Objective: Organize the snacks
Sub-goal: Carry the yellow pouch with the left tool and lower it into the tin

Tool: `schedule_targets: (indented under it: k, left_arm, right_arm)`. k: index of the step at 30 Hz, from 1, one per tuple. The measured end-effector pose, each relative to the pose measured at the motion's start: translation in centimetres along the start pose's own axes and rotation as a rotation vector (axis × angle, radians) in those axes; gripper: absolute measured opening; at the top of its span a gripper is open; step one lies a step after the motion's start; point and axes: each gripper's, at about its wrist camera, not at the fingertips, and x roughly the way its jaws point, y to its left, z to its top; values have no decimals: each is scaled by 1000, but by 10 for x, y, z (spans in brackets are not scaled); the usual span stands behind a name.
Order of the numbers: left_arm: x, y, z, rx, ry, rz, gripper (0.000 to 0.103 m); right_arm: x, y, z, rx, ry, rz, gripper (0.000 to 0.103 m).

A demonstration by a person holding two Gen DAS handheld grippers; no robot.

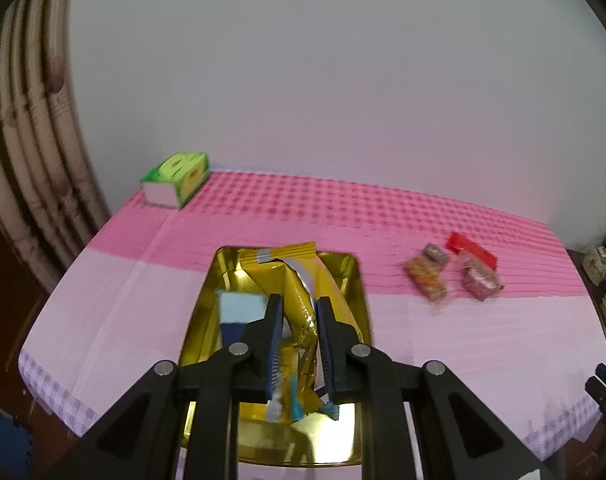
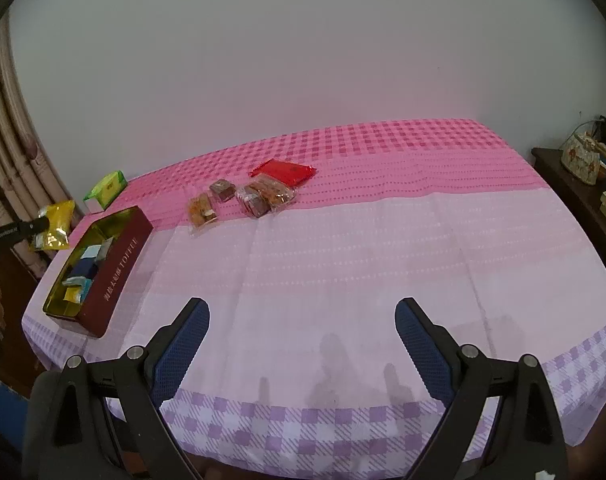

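My left gripper [image 1: 299,302] is shut on a yellow snack packet [image 1: 299,280] and holds it over a gold-lined tin [image 1: 223,264]. From the right wrist view the tin [image 2: 119,264] is maroon outside and stands at the table's left edge. The yellow packet [image 2: 57,220] hangs just left of it. Small light blue [image 1: 239,306] and dark blue [image 2: 85,268] packets lie inside the tin. A red packet [image 2: 283,171] and several clear-wrapped snacks [image 2: 263,196] lie on the pink cloth farther back. My right gripper [image 2: 303,312] is open over the table's front, holding nothing.
A green tissue box [image 2: 106,190] sits at the back left corner by the curtain [image 1: 31,140]. A dark shelf [image 2: 575,184] with books and a bag stands right of the table. The wall runs behind the table.
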Motion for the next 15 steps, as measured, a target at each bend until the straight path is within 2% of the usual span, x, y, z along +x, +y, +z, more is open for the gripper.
schedule_targets:
  k: [15]
  left_arm:
    - [43,44,-27,-75,108,74,17]
  right_arm:
    - [18,5,-10,-30,53,-23,93]
